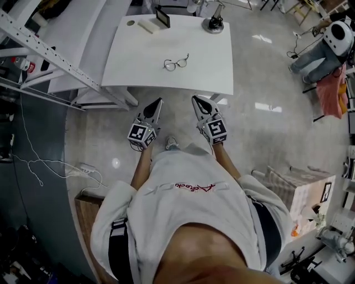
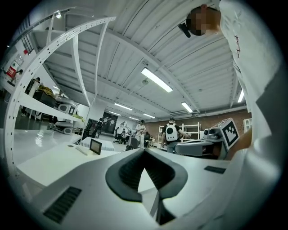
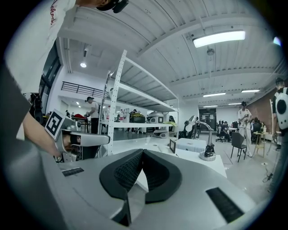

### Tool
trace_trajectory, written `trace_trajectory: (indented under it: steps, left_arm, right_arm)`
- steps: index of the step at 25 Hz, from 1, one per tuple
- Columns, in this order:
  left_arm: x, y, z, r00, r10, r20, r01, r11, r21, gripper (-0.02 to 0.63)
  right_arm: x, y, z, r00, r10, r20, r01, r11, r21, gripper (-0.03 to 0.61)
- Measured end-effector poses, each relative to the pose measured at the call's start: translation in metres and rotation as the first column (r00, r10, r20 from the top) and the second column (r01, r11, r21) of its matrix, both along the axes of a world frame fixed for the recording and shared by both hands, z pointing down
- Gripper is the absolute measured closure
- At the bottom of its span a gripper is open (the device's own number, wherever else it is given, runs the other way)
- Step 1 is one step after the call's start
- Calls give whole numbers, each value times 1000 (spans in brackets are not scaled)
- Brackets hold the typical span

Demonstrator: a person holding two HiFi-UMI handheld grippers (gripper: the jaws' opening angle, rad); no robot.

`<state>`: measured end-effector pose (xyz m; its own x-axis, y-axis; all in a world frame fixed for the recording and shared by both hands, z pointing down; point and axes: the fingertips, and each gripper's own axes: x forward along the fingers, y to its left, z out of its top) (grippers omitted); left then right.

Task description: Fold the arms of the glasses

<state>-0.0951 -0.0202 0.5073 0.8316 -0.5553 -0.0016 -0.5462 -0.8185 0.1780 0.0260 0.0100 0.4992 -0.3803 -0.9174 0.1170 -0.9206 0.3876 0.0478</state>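
A pair of thin-framed glasses [image 1: 176, 63] lies on the white table [image 1: 138, 69] with its arms spread out. Both grippers hover short of the table's near edge, pointing at it. My left gripper [image 1: 159, 101] is shut with nothing between its jaws, and so is my right gripper [image 1: 195, 99]. In the left gripper view the black pads [image 2: 135, 168] meet at the tip [image 2: 144, 150]; the right gripper view shows its pads [image 3: 130, 173] closed the same way [image 3: 143, 152]. The glasses show in neither gripper view.
On the table's far side stand a small dark screen [image 1: 162, 17], a pale flat block [image 1: 148, 26] and a lamp base [image 1: 213, 24]. A metal shelving frame [image 1: 61, 64] runs along the left. A power strip with cable [image 1: 86, 168] lies on the floor.
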Motion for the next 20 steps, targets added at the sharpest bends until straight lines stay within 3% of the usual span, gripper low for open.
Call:
trace_trajectory:
  steps: [11,20]
  left_arm:
    - [3,-78,17,998,64,14,-63,998,-22,598]
    - [7,-85,40,995,94,32,-91,992,-86,598]
  right_arm:
    - [8,-62,12,998,69,-9,-69,997,-24,546]
    - [9,-66,31,996,91,-11,-92,992,-86,546]
